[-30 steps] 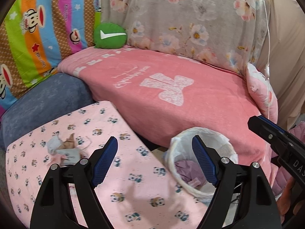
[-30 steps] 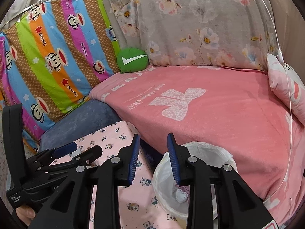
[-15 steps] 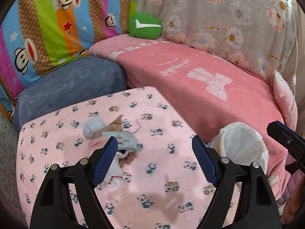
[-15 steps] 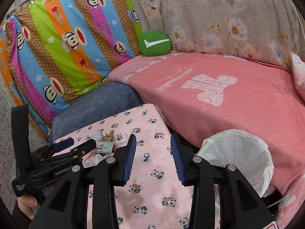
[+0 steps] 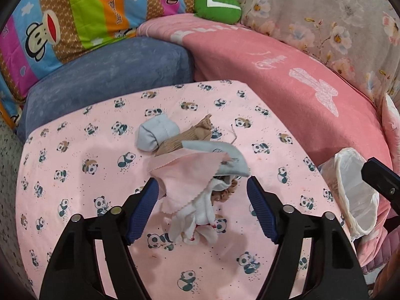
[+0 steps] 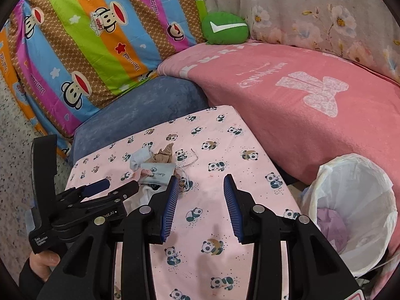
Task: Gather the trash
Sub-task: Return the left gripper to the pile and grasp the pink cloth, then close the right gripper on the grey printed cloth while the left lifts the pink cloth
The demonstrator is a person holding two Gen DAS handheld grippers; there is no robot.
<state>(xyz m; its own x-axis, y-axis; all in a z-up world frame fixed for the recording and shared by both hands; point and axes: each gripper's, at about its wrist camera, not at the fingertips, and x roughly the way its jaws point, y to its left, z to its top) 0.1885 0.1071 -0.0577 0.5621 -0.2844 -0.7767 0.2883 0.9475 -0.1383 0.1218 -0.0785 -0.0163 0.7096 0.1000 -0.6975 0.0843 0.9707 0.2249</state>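
A pile of cloth scraps and socks (image 5: 192,165) lies on the pink panda-print table (image 5: 100,175): a pale blue sock, a tan stocking, a pink scrap, a grey packet and a white rag. My left gripper (image 5: 202,200) is open, its jaws on either side of the pile's near end, just above it. The pile also shows in the right wrist view (image 6: 155,168). My right gripper (image 6: 201,205) is open and empty over the bare table, right of the pile. A white-lined trash bin (image 6: 355,207) stands right of the table, with a purple item inside.
A pink-covered bed (image 6: 312,100) runs behind the table and bin. A blue cushion (image 5: 105,75) and a striped monkey-print quilt (image 6: 87,37) lie at the back left. A green pillow (image 5: 216,6) sits in the corner. Speckled floor is at the left.
Both grippers have swung left from the bin to the table. My left gripper has come down close around the pile. My right gripper's jaws have opened wider.
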